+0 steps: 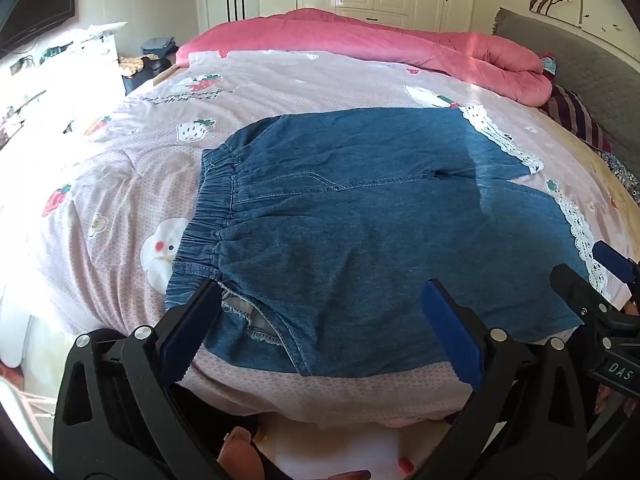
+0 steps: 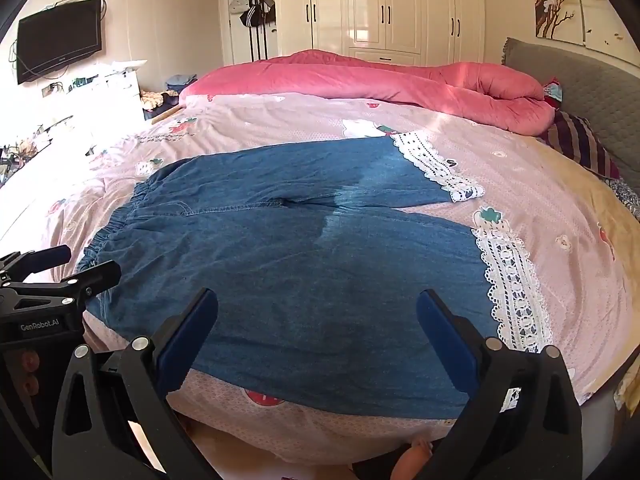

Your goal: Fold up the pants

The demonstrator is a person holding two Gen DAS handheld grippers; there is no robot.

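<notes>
Blue denim pants with an elastic gathered waistband and white lace cuffs (image 1: 360, 208) lie flat and spread on the pink strawberry-print bedsheet (image 1: 120, 168), close to the near edge of the bed, waistband toward the bed's left side, both legs running toward the headboard side on the right. Far leg sits toward the middle of the bed, near leg along the near edge, small gap between the cuffs. Rolled pink quilt (image 1: 360, 44) lies along the far edge, well apart from the pants. Left gripper (image 1: 320, 320) hovers over the waistband end near the hip, blue pads spread wide, nothing between them. Right gripper (image 2: 316, 332) hovers over the near leg, pads also wide apart, empty, not touching cloth as far as I can tell. No fold done yet, judging by the flat layout. Fabric looks thin and soft, light, limp, so it should drape and sag when lifted, not slippery. The lace trim looks delicate and could snag. Best holds are probably the near waistband corner for the left and the near leg's cuff hem for the right, then carrying the near half over the far leg. The thicker elastic band gives a firmer bite.
</notes>
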